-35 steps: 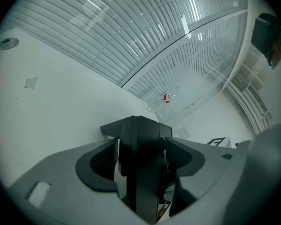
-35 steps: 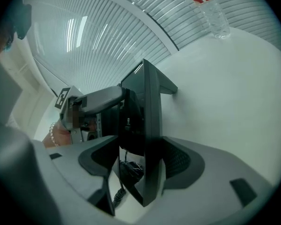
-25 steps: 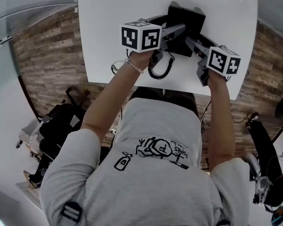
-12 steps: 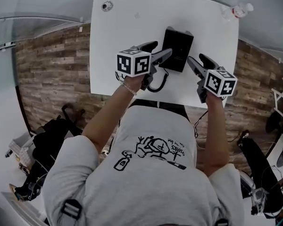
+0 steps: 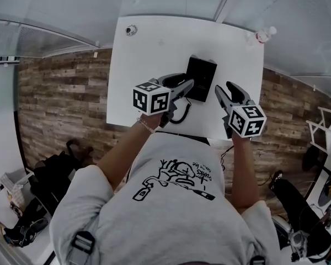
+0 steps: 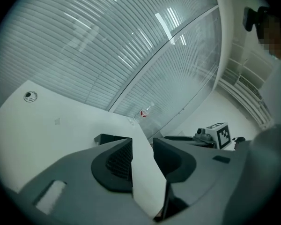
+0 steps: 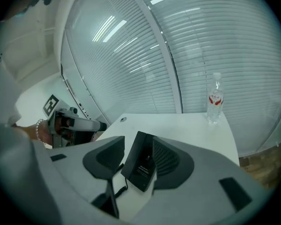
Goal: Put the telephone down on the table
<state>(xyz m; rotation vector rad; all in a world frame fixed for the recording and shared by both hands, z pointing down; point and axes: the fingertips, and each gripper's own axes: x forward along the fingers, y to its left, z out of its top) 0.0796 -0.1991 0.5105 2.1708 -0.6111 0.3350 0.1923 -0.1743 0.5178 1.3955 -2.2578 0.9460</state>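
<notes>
Telephone (image 5: pixel 201 79) on table (image 5: pixel 154 48), bottle (image 5: pixel 262 36) behind

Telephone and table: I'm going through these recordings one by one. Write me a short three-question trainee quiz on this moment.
1. Where does the telephone rest?
2. True or false: the right gripper grips the telephone.
3. What stands at the far right corner of the table? A) mug B) bottle C) lamp

Key:
1. Lying on the white table.
2. False: its jaws have just been closing, but nothing is between them.
3. B, the bottle.
</notes>
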